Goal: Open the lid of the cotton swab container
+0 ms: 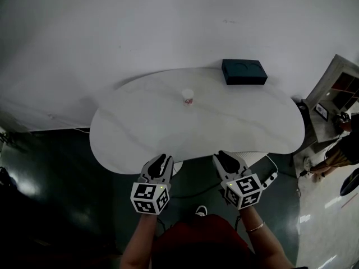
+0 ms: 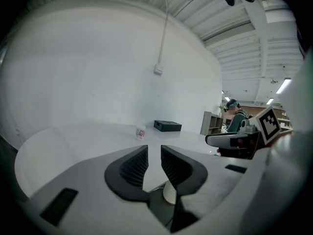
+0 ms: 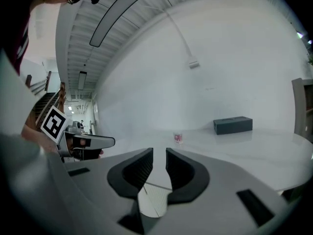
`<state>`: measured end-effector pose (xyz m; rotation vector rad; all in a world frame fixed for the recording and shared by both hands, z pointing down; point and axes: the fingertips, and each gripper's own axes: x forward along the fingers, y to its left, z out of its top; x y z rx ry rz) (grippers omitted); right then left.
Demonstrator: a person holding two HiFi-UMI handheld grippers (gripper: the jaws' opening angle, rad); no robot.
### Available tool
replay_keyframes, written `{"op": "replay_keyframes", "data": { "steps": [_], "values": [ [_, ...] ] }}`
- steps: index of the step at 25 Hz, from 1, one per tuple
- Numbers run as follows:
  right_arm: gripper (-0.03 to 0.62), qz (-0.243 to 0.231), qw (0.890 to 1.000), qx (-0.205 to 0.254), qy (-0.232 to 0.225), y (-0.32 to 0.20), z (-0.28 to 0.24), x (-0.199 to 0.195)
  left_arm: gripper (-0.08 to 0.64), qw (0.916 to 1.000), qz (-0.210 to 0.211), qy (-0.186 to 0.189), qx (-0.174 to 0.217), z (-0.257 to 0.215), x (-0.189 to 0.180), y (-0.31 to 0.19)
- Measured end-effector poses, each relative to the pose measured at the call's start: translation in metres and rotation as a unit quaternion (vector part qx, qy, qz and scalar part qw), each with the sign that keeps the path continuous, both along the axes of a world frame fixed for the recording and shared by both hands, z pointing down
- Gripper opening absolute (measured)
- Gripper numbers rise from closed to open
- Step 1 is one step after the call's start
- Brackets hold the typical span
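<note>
Head view: risk of tipping or skidding small cotton swab container (image 1: 188, 97) if lid pulled with body unbraced. Stands upright mid table (image 1: 140, 128), well apart from left gripper (image 1: 162, 162) and right gripper (image 1: 223, 159) at near edge.

Left gripper view: jaws parted by narrow slit, empty; container (image 2: 141, 132) far ahead.

Right gripper view: same narrow gap, nothing pinched; probably too tight for container (image 3: 178, 138).

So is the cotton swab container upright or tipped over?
Upright: the cotton swab container stands on the white table, white top facing up.

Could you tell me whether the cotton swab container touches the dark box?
No, the cotton swab container stands by itself, with bare table between it and the dark box.
</note>
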<state>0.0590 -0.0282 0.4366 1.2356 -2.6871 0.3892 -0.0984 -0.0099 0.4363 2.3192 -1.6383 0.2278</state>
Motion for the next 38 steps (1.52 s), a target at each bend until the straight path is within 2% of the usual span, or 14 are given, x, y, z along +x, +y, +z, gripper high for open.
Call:
{"op": "replay_keyframes", "data": {
  "steps": [12, 15, 21, 29, 38],
  "values": [
    [0.08, -0.007, 1.0, -0.007, 0.002, -0.03, 0.008, 0.026, 0.118, 0.9998, 0.001, -0.008, -0.019, 0.011, 0.018, -0.029],
    [0.115, -0.008, 1.0, -0.007, 0.002, -0.037, 0.005, 0.028, 0.135, 0.9996, 0.003, -0.015, -0.025, 0.009, 0.019, -0.034],
    [0.12, -0.004, 1.0, -0.008, -0.003, -0.047, 0.002, 0.03, 0.173, 0.9993, 0.007, -0.022, -0.031, 0.009, 0.023, -0.045],
    [0.138, 0.011, 1.0, -0.007, 0.009, -0.067, 0.004, 0.026, 0.21, 0.9991, 0.029, -0.02, -0.022, 0.008, 0.022, -0.075],
    [0.15, 0.008, 1.0, -0.011, 0.02, -0.102, 0.005, 0.012, 0.262, 0.9976, 0.051, -0.029, -0.037, 0.02, 0.017, -0.123]
  ]
}}
